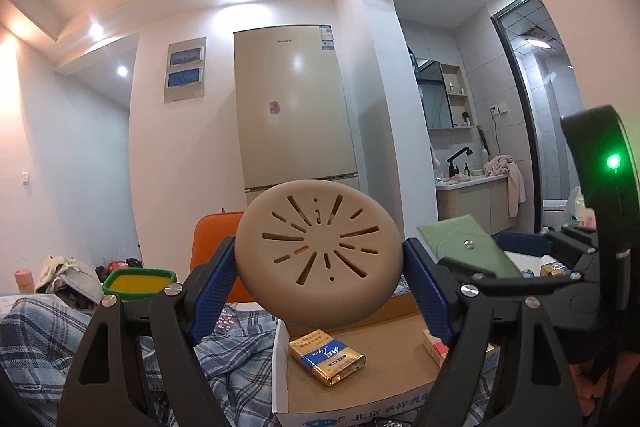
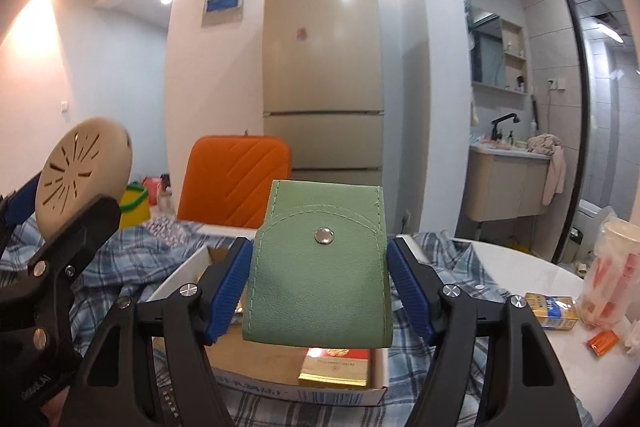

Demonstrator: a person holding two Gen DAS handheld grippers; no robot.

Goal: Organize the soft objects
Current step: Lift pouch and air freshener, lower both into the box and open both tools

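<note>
Beige disc clamped in left tool

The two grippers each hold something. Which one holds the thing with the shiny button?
The right gripper: its green pouch has a silver snap; the left gripper's beige disc has slots.

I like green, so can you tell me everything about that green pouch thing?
The green pouch looks like soft leather, with pale stitching and a curved flap shut by a silver snap. It is held upright in the air, squeezed at both sides by the right gripper. It hangs above an open cardboard box.
</note>
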